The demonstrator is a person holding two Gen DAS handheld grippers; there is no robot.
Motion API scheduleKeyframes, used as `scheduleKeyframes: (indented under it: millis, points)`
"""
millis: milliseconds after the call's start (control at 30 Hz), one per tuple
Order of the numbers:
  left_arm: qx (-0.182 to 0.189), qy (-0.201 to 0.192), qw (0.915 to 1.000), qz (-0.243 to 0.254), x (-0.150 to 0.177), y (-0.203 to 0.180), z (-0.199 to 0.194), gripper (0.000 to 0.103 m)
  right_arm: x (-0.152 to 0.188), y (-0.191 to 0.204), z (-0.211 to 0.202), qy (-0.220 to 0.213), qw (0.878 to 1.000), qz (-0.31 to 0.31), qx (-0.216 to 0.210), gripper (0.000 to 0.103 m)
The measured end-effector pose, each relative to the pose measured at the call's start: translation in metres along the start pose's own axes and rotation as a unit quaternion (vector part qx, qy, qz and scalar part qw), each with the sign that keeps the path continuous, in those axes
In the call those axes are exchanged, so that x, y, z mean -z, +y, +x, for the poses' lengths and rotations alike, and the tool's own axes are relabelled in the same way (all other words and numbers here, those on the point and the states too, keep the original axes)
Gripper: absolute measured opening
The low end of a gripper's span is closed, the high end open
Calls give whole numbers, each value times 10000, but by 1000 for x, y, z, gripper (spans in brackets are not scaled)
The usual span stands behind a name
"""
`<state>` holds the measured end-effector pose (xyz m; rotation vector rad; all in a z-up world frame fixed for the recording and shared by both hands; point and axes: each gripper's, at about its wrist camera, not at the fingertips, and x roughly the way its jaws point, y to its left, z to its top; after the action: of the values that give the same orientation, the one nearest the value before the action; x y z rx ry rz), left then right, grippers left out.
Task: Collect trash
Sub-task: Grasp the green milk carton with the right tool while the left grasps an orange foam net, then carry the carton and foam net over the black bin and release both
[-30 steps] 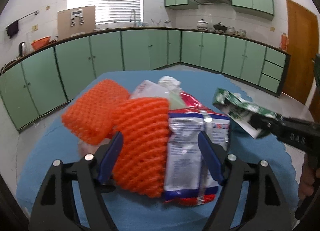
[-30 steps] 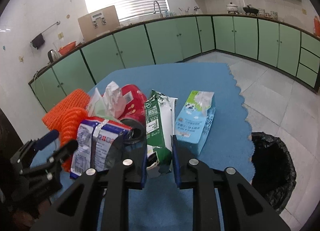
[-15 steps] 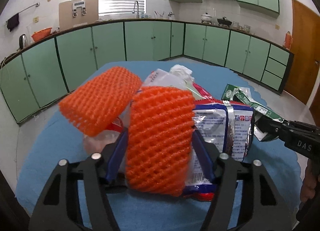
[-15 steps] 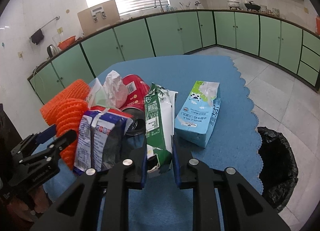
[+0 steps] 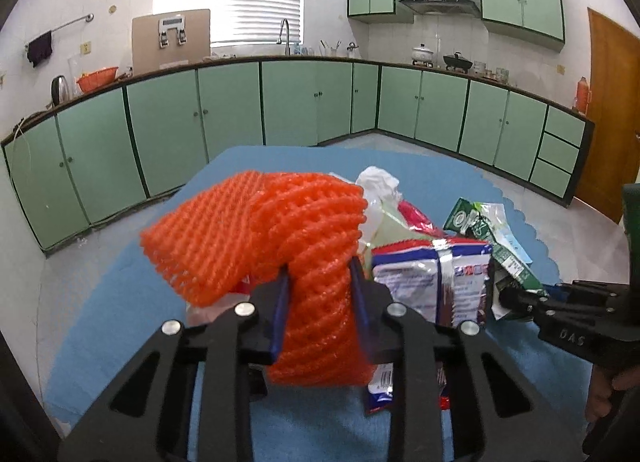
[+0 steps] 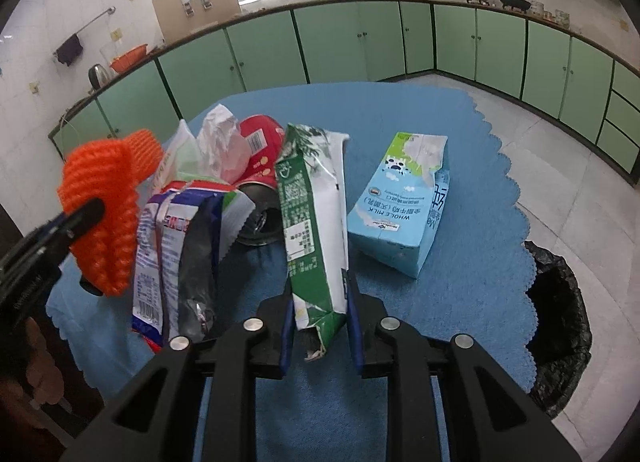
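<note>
Right wrist: my right claw (image 6: 320, 316) grips the green carton (image 6: 314, 218), left claw (image 5: 320, 310) pinches orange netting (image 5: 280, 246); carry both level to the bin bag (image 6: 556, 326).

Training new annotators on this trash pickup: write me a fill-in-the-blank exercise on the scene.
1. The left gripper is shut on the ____ foam net.
2. The right gripper is shut on the ____ carton.
3. The light blue milk carton lies on the ____ tablecloth.
4. The bin beside the table has a ____ bag.

Missing words: orange; green; blue; black
</note>
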<state>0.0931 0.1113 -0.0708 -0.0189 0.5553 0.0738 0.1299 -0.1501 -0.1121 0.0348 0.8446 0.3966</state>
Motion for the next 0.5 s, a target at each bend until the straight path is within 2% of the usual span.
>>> scheduleKeyframes:
  millis: [267, 500]
  points:
    - [20, -270, 9996, -7, -15, -4, -15, 25, -8, 1, -27, -463, 9989, -108, -5, 19]
    - [248, -592, 9979, 19, -32, -14, -34, 25, -25, -3, -65, -1013, 9949, -14, -20, 19]
